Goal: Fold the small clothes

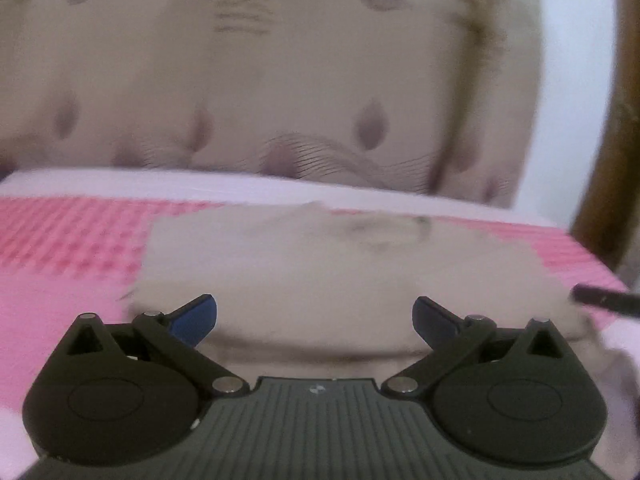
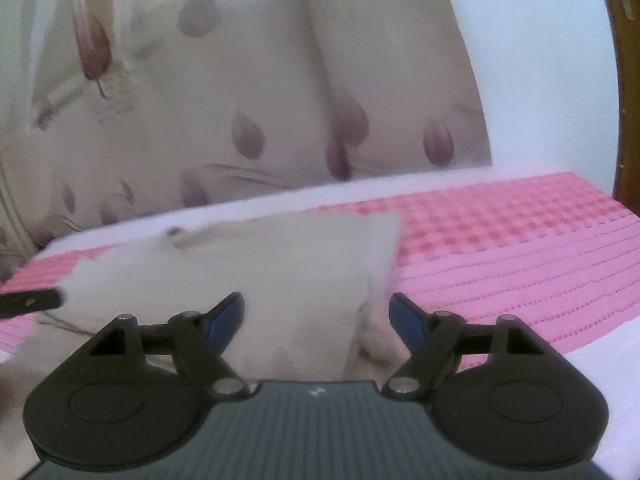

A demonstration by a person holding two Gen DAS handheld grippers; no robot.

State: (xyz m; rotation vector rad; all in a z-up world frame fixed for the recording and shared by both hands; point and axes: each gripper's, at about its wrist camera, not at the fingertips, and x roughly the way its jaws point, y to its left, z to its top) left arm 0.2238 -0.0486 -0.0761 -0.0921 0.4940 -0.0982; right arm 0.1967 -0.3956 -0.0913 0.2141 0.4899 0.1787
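A small beige garment (image 1: 320, 264) lies flat on the pink bedspread (image 1: 68, 248), its neckline at the far side. My left gripper (image 1: 315, 320) is open over the garment's near edge, holding nothing. In the right wrist view the same garment (image 2: 260, 272) lies ahead and to the left, with a folded edge on its right side. My right gripper (image 2: 317, 320) is open over its near right part and holds nothing. A dark finger of the other gripper shows at the right edge of the left view (image 1: 608, 302) and the left edge of the right view (image 2: 32, 300).
A cream pillow with purple tulip print (image 1: 260, 92) stands against the wall behind the bed; it also shows in the right wrist view (image 2: 240, 112). A brown wooden frame (image 1: 616, 152) rises at the right. Pink checked bedspread (image 2: 520, 240) extends to the right.
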